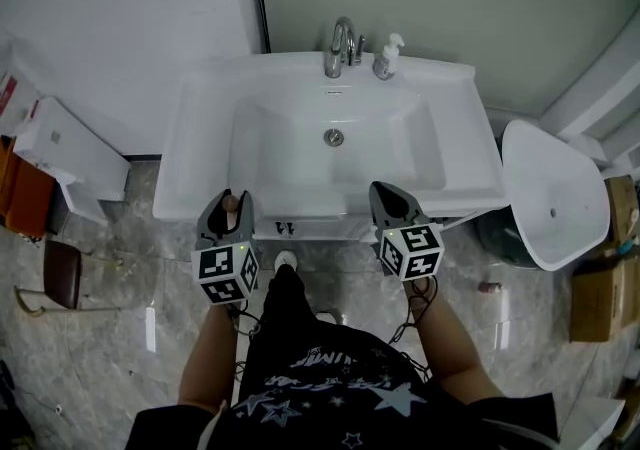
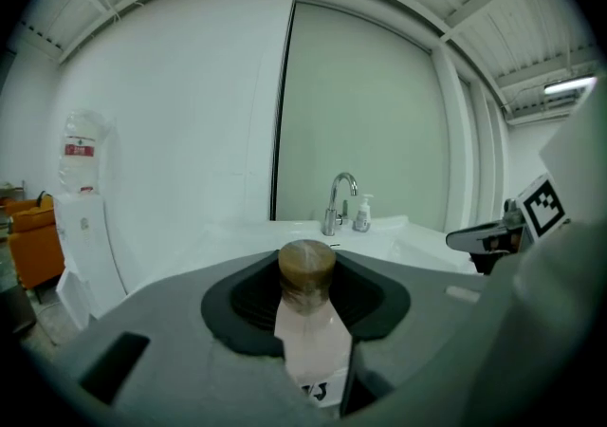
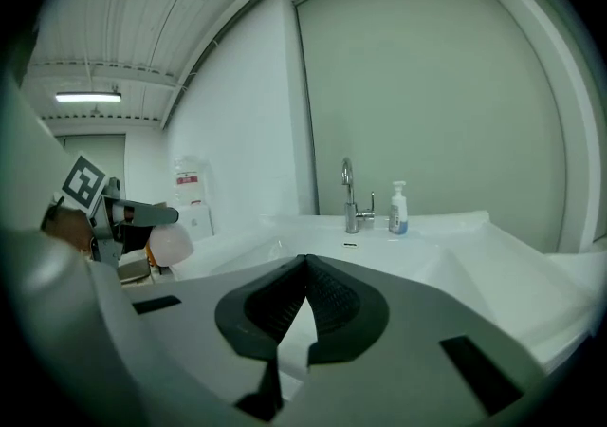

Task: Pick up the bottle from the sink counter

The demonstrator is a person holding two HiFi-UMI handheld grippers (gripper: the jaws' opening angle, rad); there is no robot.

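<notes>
A small pale pink bottle [image 2: 310, 338] with a brown cap [image 2: 306, 264] stands between the jaws of my left gripper [image 2: 305, 294], which is shut on it. From above, the cap [image 1: 230, 203] peeks out of the left gripper [image 1: 228, 210], held just in front of the white sink counter [image 1: 200, 108]. My right gripper [image 1: 393, 202] hovers level with it at the counter's front edge; its jaws [image 3: 303, 269] meet at the tips with nothing between them. The right gripper view shows the bottle's pink body [image 3: 172, 245] at the far left.
A chrome faucet [image 1: 342, 46] and a white soap dispenser [image 1: 387, 56] stand at the back of the basin [image 1: 335, 173]. A white lidded bin [image 1: 553, 193] is to the right. White boxes [image 1: 60, 143] and a brown stool [image 1: 62, 273] are on the left floor.
</notes>
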